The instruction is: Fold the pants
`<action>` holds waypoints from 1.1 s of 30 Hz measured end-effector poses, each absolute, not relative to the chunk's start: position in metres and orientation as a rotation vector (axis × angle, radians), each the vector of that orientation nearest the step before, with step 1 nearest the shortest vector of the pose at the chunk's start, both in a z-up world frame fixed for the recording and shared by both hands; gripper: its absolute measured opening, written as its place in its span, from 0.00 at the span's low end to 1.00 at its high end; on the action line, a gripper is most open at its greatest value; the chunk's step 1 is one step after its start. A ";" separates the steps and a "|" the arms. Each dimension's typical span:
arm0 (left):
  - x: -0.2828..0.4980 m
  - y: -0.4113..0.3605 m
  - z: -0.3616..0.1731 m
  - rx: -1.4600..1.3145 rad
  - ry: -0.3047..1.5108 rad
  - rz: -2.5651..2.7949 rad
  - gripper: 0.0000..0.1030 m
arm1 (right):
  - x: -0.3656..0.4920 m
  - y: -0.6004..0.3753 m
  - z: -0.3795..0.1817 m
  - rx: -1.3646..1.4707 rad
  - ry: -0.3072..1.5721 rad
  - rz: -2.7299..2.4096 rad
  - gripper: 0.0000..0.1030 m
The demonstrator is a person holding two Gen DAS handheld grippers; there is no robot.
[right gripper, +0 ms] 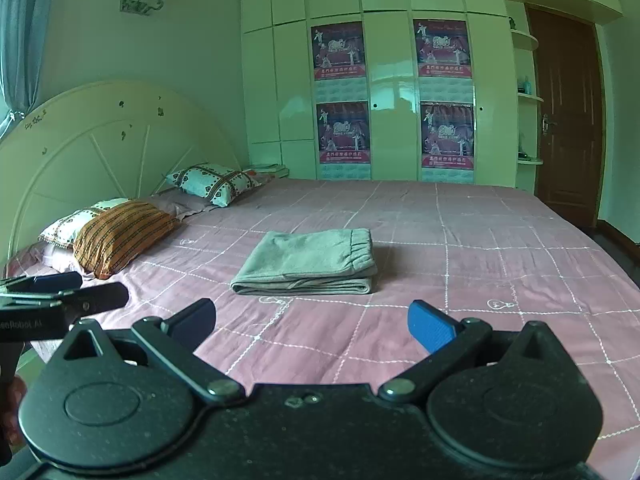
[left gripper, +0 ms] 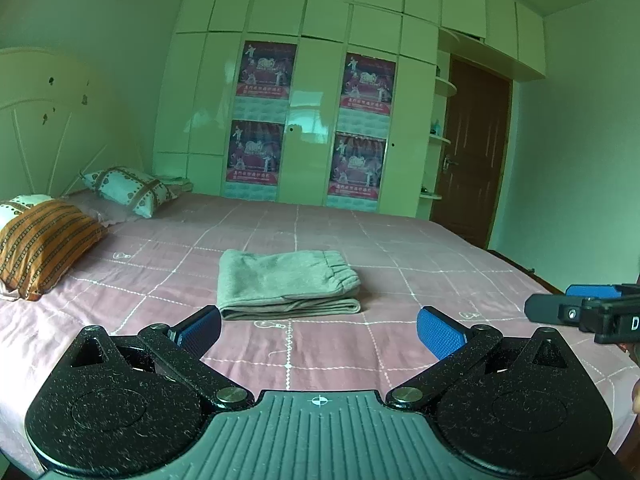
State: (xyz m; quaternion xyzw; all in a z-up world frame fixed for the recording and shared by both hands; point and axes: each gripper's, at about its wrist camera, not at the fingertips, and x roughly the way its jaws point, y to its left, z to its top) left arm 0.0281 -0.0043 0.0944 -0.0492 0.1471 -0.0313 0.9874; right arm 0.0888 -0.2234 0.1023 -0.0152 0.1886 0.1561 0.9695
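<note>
Folded grey fleece pants [left gripper: 289,282] flat on the pink checked bed [left gripper: 400,344], ahead of both tongs, long axis crosswise, elastic waistband to the right. Left tongs [left gripper: 319,330] and right tongs [right gripper: 312,322] wide open, empty, clear of the cloth, about equally near. Seemingly finished.

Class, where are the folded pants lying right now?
In both views the pants lie mid-bed on the pink sheet, right of the orange pillow.

Left tool [right gripper: 64,300] body reads "enRobot AI", cut off; right tool [left gripper: 580,312] shows "D"; poster [right gripper: 339,51] text unreadable
</note>
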 end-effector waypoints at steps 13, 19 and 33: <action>0.027 -0.009 0.094 -0.094 0.301 -0.078 1.00 | 0.088 -0.228 0.108 -0.032 0.376 0.315 0.94; 0.028 -0.010 0.095 -0.093 0.300 -0.078 1.00 | 0.088 -0.229 0.109 -0.037 0.377 0.318 0.94; 0.027 -0.009 0.096 -0.093 0.296 -0.080 1.00 | 0.088 -0.227 0.109 -0.044 0.373 0.322 0.94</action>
